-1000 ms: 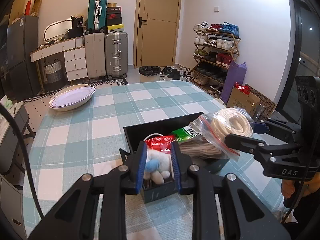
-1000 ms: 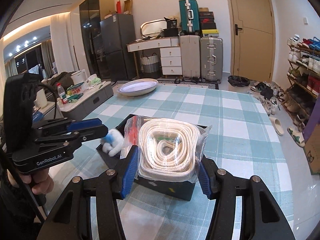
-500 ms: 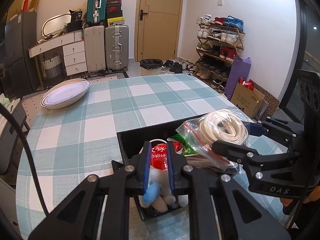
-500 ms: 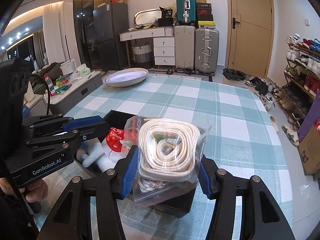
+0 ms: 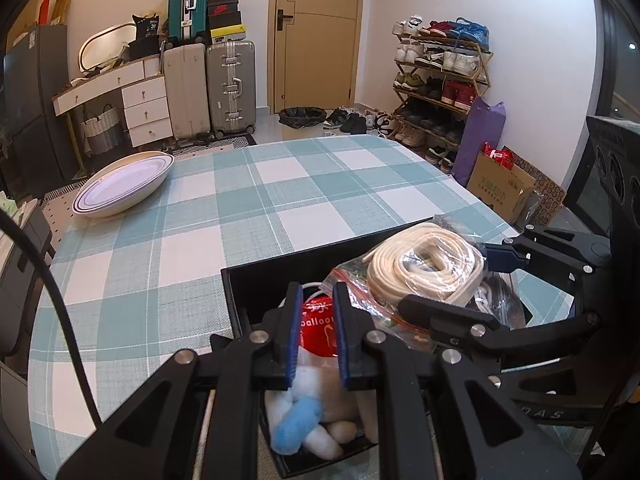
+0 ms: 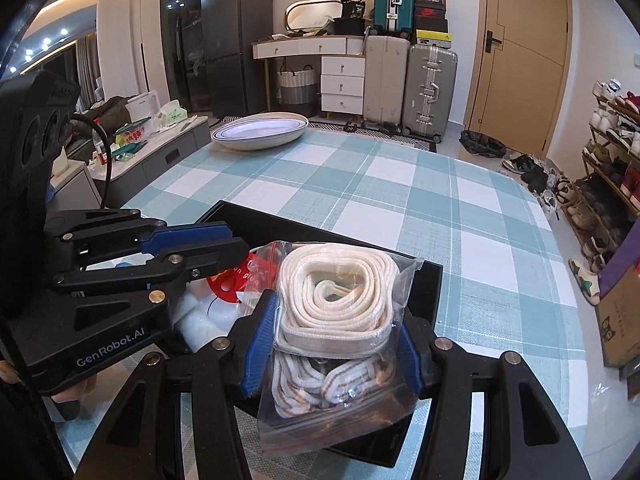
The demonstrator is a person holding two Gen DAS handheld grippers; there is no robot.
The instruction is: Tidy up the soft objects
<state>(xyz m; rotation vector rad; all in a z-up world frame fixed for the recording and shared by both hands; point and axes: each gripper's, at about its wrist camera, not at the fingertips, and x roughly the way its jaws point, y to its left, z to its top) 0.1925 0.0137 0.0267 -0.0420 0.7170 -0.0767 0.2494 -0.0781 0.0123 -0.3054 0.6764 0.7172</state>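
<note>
A black box sits on the checked table. My right gripper is shut on a clear zip bag of cream rope and holds it over the box's right part, above another bag of striped cord. My left gripper hovers over the box's left part, jaws narrowly apart and empty. Below it lie a white and blue plush toy and a red balloon pack.
A white oval dish stands at the table's far left corner. The checked tablecloth stretches beyond the box. Suitcases, drawers and a shoe rack line the room walls.
My left gripper let go of the plush toy, which dropped into the box, and rose slightly. My right gripper lowered the rope bag toward the box.
</note>
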